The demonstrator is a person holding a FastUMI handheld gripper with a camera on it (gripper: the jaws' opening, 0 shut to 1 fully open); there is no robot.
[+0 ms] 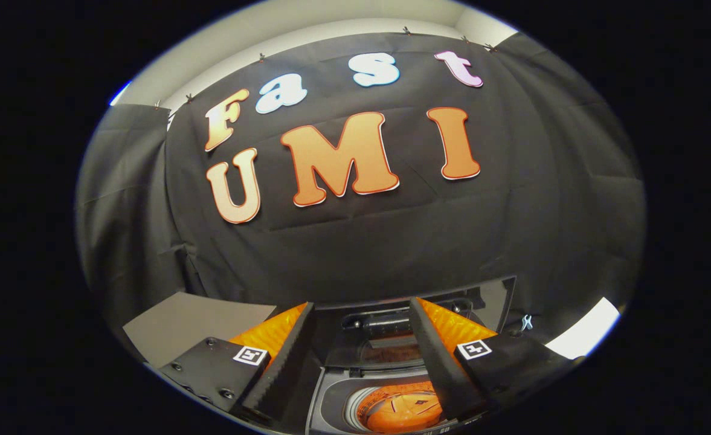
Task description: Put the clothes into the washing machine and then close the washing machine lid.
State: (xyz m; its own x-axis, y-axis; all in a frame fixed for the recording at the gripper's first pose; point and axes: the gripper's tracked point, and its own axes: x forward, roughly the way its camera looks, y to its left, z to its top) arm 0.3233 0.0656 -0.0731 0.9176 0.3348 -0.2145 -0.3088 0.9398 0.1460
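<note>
Two fingers of the gripper [361, 356] stand wide apart and hold nothing. Between them and a little below lies the washing machine [355, 386], with its lid [427, 302] raised upright at the back against the booth wall and its round drum [398, 411] open, an orange surface showing inside. No clothes are between the fingers, so I judge the loading is either done or not begun; the gripper looks forward over the opening, tilted slightly, and the lid is just beyond the fingertips.
</note>
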